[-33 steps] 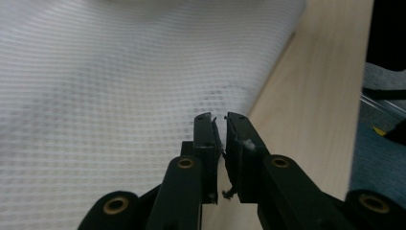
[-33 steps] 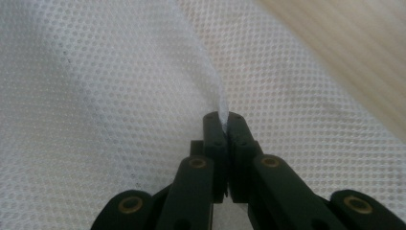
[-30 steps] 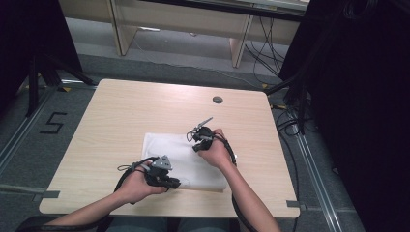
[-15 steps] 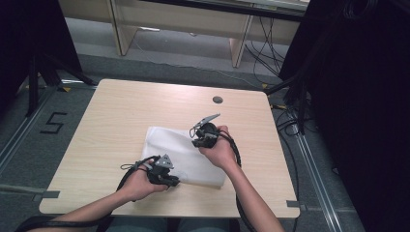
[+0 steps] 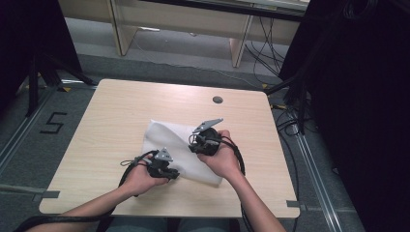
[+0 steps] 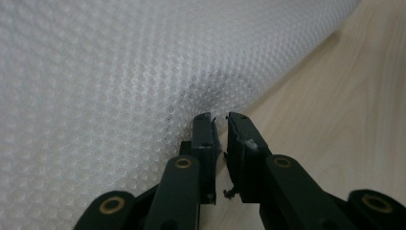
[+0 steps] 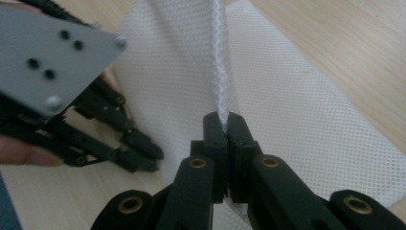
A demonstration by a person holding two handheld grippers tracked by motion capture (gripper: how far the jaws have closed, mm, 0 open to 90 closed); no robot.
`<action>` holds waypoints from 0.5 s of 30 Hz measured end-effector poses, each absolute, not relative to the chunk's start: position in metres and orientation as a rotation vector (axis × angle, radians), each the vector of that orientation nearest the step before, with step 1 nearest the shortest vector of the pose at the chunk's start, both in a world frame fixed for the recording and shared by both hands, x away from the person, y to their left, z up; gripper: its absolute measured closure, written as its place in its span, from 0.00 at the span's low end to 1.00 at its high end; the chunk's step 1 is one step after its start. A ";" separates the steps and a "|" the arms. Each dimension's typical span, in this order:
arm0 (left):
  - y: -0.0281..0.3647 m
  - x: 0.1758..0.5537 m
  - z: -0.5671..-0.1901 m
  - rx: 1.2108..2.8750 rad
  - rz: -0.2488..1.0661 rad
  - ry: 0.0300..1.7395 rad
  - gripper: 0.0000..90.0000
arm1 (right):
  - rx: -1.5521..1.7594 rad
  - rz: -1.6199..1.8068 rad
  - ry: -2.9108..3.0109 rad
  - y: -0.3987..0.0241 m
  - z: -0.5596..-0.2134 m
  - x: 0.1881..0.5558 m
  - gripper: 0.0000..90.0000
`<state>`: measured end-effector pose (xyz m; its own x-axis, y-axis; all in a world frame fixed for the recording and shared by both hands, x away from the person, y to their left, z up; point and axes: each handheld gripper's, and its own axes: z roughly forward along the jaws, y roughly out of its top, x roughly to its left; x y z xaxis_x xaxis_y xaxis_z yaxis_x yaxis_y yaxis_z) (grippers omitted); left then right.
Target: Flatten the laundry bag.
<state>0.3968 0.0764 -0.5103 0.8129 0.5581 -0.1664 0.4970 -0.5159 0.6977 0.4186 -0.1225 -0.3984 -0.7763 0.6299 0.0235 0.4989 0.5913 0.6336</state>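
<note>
work: folding or lifting a white mesh cloth [image 5: 181, 150] on the tabletop [image 5: 111, 111], early stage by the look of it
cloth place: middle of the tabletop, near the person's edge, mostly flat; one edge raised up off the wood
right hand-held gripper [image 7: 224, 120]: jaws pressed together, pinching a gathered edge of the cloth, which runs up from the tips; in the high view it sits over the cloth's right part [image 5: 205, 142]
left hand-held gripper [image 6: 219, 123]: jaws a narrow slit apart, nothing between them, tips at the cloth's border just above the wood; in the high view at the near-left corner [image 5: 162, 166]
done: one edge gripped and off the tabletop
left: left side has no hold yet; cloth not folded over, not laid down; no crease seen
guess: left needs a grip or a pin on its corner before the fold can go across
</note>
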 end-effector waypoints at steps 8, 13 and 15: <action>0.084 0.396 -0.508 2.176 0.086 0.789 0.86 | 0.956 0.980 2.602 -0.126 -0.399 0.399 1.00; 0.103 0.388 -0.495 2.166 0.075 0.762 0.86 | 0.893 1.025 2.622 -0.128 -0.403 0.395 1.00; 0.116 0.385 -0.487 2.137 0.077 0.773 0.86 | 0.861 1.034 2.620 -0.128 -0.405 0.394 1.00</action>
